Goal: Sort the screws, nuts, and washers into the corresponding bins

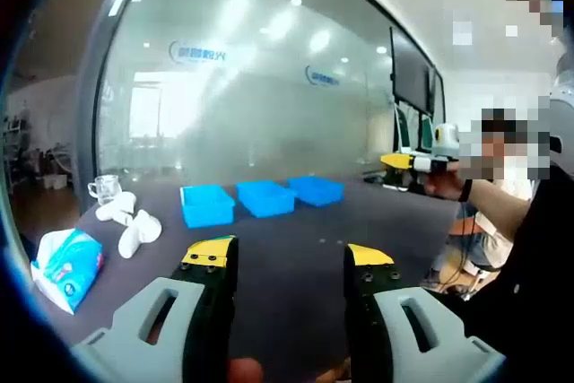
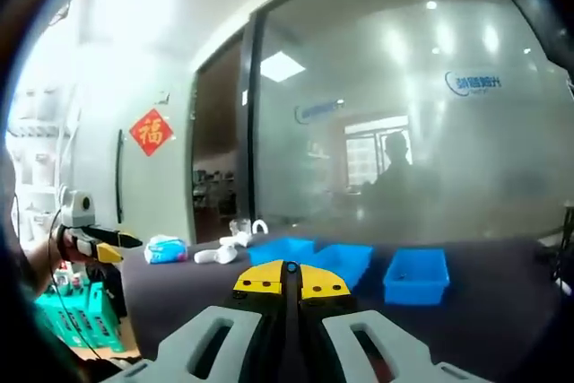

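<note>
My left gripper [image 1: 291, 262] hangs with jaws parted, my right gripper [image 2: 289, 281] pinched together on nothing, both raised for approach; three blue bins [image 1: 264, 198] wait mid-table; screws, nuts and washers are too small to make out.

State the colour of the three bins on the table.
The bins are bright blue, clearest in the left gripper view.

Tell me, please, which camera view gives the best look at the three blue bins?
The left gripper view: all three blue bins sit in a row, unobstructed, beyond the open fingers. In the right gripper view the blue bins are partly hidden behind the shut fingers.
</note>
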`<state>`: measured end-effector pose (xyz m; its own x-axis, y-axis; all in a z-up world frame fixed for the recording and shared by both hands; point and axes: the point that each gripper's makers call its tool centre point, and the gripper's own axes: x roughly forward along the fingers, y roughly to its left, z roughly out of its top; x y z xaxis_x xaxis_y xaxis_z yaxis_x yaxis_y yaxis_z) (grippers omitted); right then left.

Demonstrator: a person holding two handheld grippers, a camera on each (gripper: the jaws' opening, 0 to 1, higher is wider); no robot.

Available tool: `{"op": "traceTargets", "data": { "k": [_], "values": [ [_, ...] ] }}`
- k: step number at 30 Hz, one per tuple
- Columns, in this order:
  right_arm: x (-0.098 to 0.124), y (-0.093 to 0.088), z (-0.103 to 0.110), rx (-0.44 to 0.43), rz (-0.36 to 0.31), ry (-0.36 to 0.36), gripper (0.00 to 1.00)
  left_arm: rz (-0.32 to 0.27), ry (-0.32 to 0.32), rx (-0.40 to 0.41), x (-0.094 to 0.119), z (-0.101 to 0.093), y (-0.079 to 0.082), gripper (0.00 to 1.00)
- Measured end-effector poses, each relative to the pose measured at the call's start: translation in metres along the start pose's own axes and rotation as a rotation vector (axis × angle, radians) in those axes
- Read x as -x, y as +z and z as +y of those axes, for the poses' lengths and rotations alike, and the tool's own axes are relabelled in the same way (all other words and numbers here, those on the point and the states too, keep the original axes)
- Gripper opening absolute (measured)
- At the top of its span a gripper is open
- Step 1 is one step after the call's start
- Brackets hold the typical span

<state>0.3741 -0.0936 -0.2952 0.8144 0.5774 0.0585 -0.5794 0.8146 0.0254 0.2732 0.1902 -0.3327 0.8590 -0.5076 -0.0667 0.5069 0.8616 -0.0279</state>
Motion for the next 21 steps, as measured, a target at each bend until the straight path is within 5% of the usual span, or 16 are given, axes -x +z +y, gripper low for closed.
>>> {"op": "traceTargets", "data": {
  "k": [8, 21],
  "values": [
    [-0.029, 0.011, -0.003, 0.004, -0.006, -0.016, 0.02, -0.004, 0.006, 0.003, -0.002, 0.004, 0.003, 0.45],
    [-0.131, 0.019, -0.020, 0.052, 0.019, -0.022, 0.02, -0.011, 0.018, 0.000, 0.002, 0.009, 0.009, 0.45]
  ]
}}
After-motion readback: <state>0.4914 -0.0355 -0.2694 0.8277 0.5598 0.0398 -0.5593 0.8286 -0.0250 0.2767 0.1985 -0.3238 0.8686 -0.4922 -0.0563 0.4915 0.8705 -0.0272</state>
